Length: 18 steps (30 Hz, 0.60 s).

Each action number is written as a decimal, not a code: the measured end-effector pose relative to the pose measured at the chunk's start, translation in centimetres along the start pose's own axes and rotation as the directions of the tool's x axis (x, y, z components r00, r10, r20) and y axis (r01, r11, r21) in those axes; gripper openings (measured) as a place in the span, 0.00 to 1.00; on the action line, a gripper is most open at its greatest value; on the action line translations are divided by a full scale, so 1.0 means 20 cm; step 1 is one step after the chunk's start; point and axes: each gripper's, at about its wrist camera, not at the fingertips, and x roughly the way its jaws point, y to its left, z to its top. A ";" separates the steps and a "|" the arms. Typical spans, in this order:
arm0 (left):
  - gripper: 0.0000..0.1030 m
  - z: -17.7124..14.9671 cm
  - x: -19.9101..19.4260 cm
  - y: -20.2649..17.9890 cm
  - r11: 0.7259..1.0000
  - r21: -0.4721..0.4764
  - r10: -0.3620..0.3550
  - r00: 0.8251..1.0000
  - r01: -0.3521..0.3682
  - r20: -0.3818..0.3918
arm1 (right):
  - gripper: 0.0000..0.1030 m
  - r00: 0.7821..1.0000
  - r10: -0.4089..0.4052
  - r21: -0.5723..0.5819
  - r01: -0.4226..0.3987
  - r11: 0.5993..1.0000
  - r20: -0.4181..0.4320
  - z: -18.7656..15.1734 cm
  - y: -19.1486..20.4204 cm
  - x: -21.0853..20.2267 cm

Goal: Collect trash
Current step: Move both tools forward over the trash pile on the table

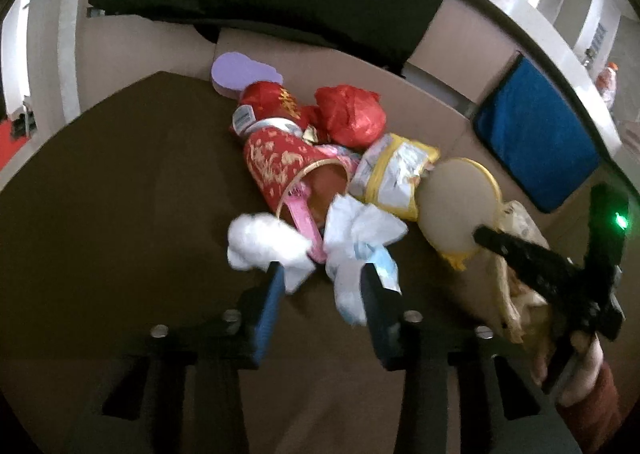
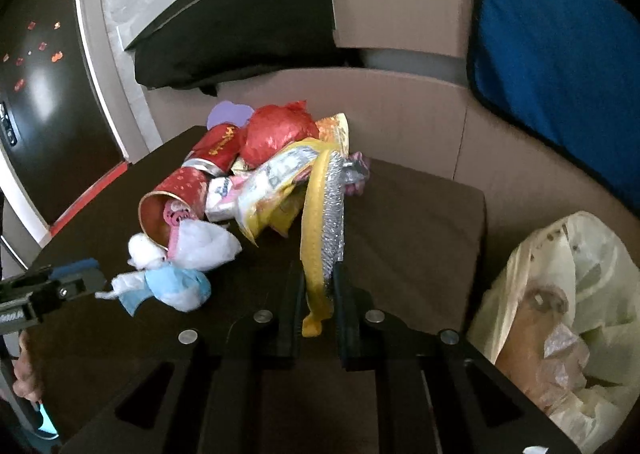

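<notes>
A trash pile lies on the brown surface (image 1: 120, 193): a tipped red paper cup (image 1: 280, 165) with a pink comb (image 1: 304, 213) in it, a red can (image 1: 268, 101), a crumpled red bag (image 1: 352, 113) and a yellow-white snack wrapper (image 1: 392, 173). My left gripper (image 1: 324, 278) is open; a white and blue crumpled tissue (image 1: 356, 250) sits between its blue pads, leaning on the right one. A white cotton wad (image 1: 264, 244) rests by the left pad. My right gripper (image 2: 318, 274) is shut on a yellow wrapper with a silver inside (image 2: 324, 221), lifted off the pile.
A pale yellow plastic bag (image 2: 560, 314) with waste in it sits at the right. Cardboard walls (image 2: 400, 101) ring the surface, hung with a blue cloth (image 2: 560, 53) and a black cloth (image 2: 248, 37). A purple foam piece (image 1: 240, 69) lies behind the pile.
</notes>
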 end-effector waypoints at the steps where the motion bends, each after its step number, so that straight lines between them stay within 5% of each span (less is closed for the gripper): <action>1: 0.37 0.02 0.02 0.00 0.999 -0.007 0.034 0.999 -0.034 0.009 | 0.13 1.000 0.000 0.004 0.000 1.000 0.002 -0.01 -0.01 -0.01; 6: 0.37 0.15 0.09 0.06 0.993 -0.055 0.110 0.993 -0.109 0.030 | 0.15 1.000 0.004 0.020 -0.004 1.000 0.022 -0.03 -0.04 -0.03; 10: 0.37 0.23 0.18 0.04 0.986 0.004 0.166 0.985 -0.167 0.041 | 0.27 0.999 0.003 0.019 -0.004 1.000 0.038 -0.04 -0.05 -0.05; 12: 0.28 0.25 0.21 0.05 0.983 0.015 0.181 0.983 -0.182 0.031 | 0.27 0.999 0.005 0.033 -0.006 0.999 0.043 -0.05 -0.06 -0.08; 18: 0.27 0.19 0.08 0.14 0.997 -0.037 0.076 0.997 -0.075 0.015 | 0.27 0.995 0.080 0.041 -0.082 0.996 0.067 -0.06 0.04 -0.19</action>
